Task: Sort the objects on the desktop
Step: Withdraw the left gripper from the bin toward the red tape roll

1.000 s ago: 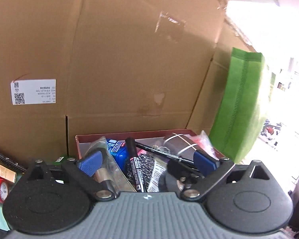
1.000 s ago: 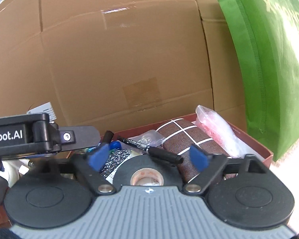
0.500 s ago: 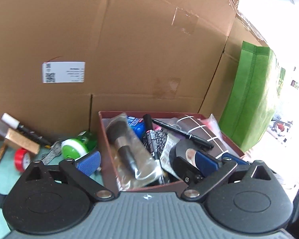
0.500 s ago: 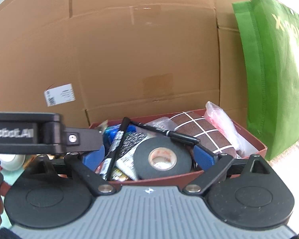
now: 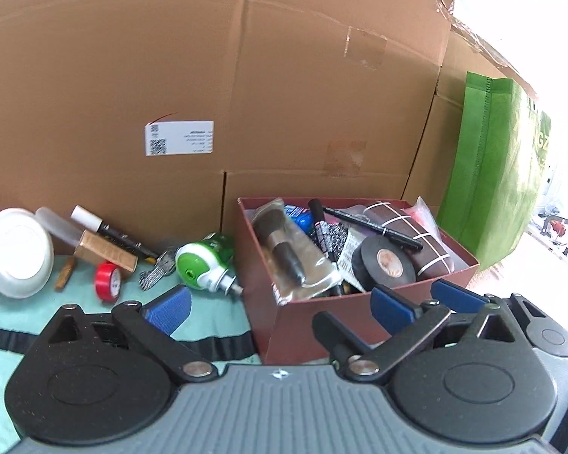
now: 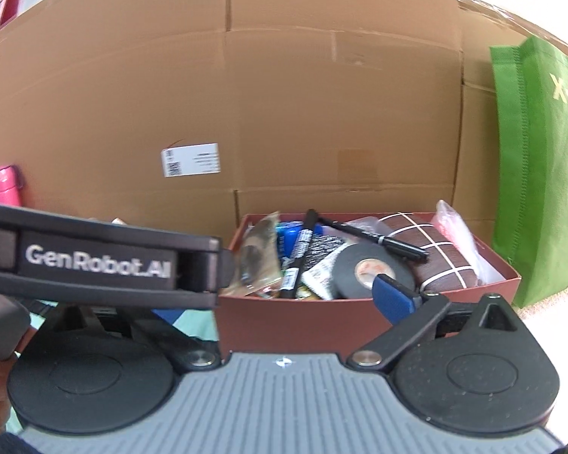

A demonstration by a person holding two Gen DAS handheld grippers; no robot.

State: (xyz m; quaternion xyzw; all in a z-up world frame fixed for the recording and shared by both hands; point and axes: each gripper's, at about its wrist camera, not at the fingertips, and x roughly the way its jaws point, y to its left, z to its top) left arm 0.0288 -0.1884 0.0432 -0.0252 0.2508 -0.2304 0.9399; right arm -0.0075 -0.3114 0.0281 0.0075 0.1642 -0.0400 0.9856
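A dark red box (image 5: 303, 325) (image 6: 295, 321) stands on the teal mat and holds a black tape roll (image 5: 384, 263) (image 6: 371, 270), a bagged makeup brush (image 5: 284, 249), black markers (image 5: 375, 223) and a brown checked pouch (image 5: 416, 234). My left gripper (image 5: 280, 308) is open and empty, low in front of the box's near left corner. My right gripper (image 6: 280, 302) is open and empty in front of the box; its left finger is hidden behind the left gripper's body (image 6: 94, 261).
Left of the box on the teal mat (image 5: 208, 314) lie a green-white bottle (image 5: 204, 261), red tape roll (image 5: 108, 283), white lid (image 5: 15, 253), gold box (image 5: 104, 251) and pens. Cardboard cartons (image 5: 246, 94) form the back wall. A green bag (image 5: 492, 162) stands to the right.
Both grippers have pulled back and up from over the box. The black tape roll now lies in the box, clear of the right gripper's fingers. More of the mat shows at left.
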